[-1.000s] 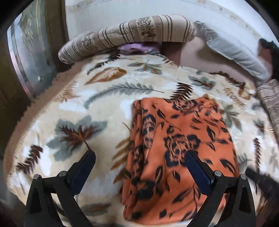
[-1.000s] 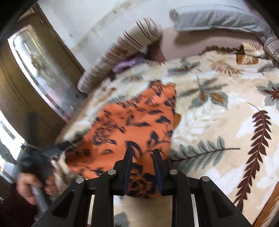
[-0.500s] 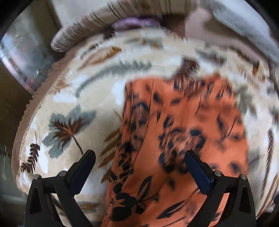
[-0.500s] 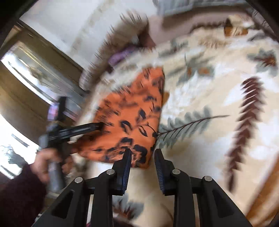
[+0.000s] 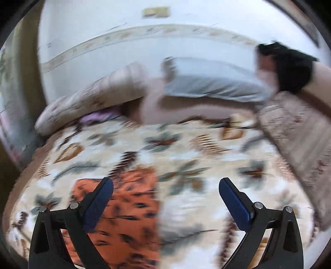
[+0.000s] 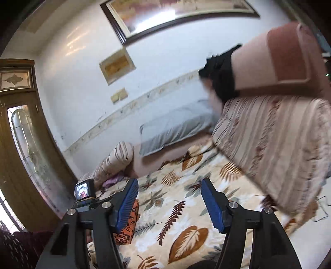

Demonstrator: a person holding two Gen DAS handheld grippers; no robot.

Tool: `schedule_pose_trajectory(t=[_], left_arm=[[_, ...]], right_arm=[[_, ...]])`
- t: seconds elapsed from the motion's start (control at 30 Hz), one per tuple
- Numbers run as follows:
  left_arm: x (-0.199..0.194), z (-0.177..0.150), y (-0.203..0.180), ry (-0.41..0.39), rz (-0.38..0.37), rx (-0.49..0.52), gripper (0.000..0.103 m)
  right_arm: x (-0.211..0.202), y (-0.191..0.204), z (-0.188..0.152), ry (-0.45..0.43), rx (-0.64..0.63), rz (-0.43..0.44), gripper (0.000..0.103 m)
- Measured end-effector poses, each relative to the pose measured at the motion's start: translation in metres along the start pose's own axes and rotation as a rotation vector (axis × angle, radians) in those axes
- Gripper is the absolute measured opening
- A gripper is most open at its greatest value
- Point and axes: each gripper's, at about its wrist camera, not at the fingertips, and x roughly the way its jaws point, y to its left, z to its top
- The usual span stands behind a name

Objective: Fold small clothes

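In the left wrist view we see our left gripper (image 5: 165,198) with its jaws wide and nothing between them. The folded orange floral cloth (image 5: 128,211) lies on the leaf-patterned blanket (image 5: 206,165), near and to the left, partly behind the left finger. This view is blurred. Only the right wrist view shows the framed picture (image 6: 165,14) on the wall. There our right gripper (image 6: 168,203) has just been opening, jaws apart and empty; the cloth (image 6: 129,223) is mostly hidden.
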Motion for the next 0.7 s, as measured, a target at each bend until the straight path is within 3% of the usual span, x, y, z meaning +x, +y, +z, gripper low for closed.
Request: schedule_pose_trajectory(t=[0.1, 0.2, 0.53, 0.7], left_arm=[[-0.027, -0.001, -0.032, -0.039, -0.071, 0.05, 0.102], [-0.046, -0.002, -0.048, -0.084, -0.092, 0.095, 0.102], [-0.057, 0.008, -0.05, -0.115, -0.034, 0.064, 0.102], [-0.052, 0.004, -0.057, -0.112, -0.017, 0.106, 0.102]], right_arm=[[-0.019, 0.006, -0.014, -0.011, 0.014, -0.007, 0.067], [-0.025, 0.009, -0.011, -0.006, 0.014, 0.002, 0.067], [-0.027, 0.003, -0.003, -0.021, 0.007, 0.038, 0.067], [-0.017, -0.005, 0.0, -0.01, 0.027, 0.055, 0.067]])
